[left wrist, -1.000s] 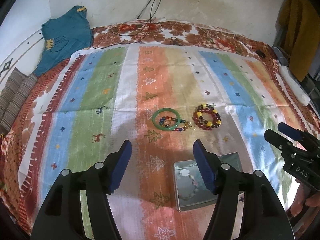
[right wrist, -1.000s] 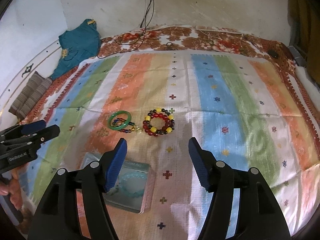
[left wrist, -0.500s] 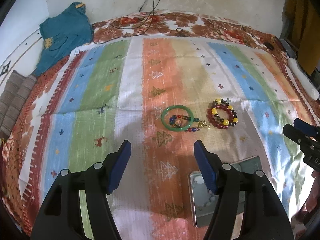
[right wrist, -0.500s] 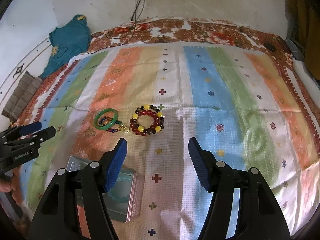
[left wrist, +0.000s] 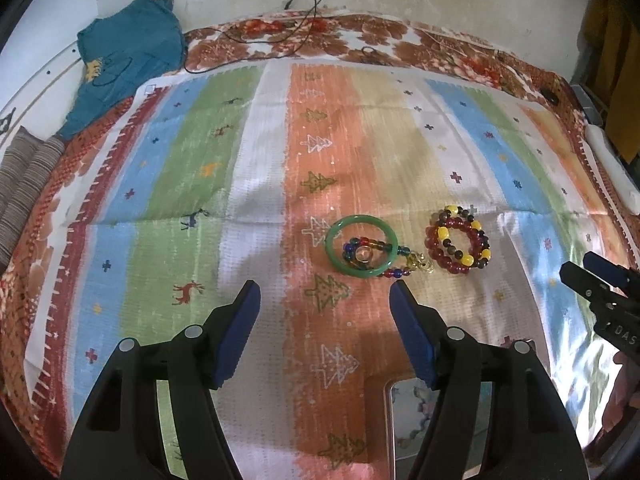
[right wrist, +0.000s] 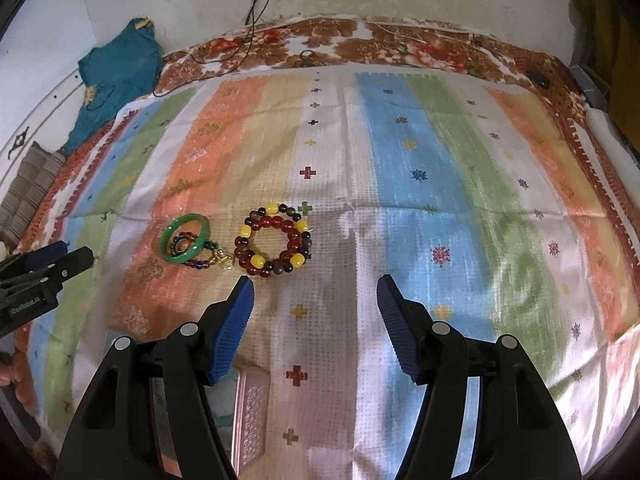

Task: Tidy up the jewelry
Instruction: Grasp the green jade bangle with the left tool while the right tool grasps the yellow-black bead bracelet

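I have both grippers spread wide with nothing between the pads — the left gripper (left wrist: pixel 325 294) points at the green bangle (left wrist: pixel 361 245), the right gripper (right wrist: pixel 316 289) at the red-and-yellow bead bracelet (right wrist: pixel 275 239). Both pieces lie side by side on the striped cloth (right wrist: pixel 400 168) over the bed, the metal tin (left wrist: pixel 404 424) nearer me.

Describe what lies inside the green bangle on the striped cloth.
Inside the green bangle lies part of a multicoloured bead bracelet around a round centrepiece; the bracelet passes under the rim, hiding that stretch.
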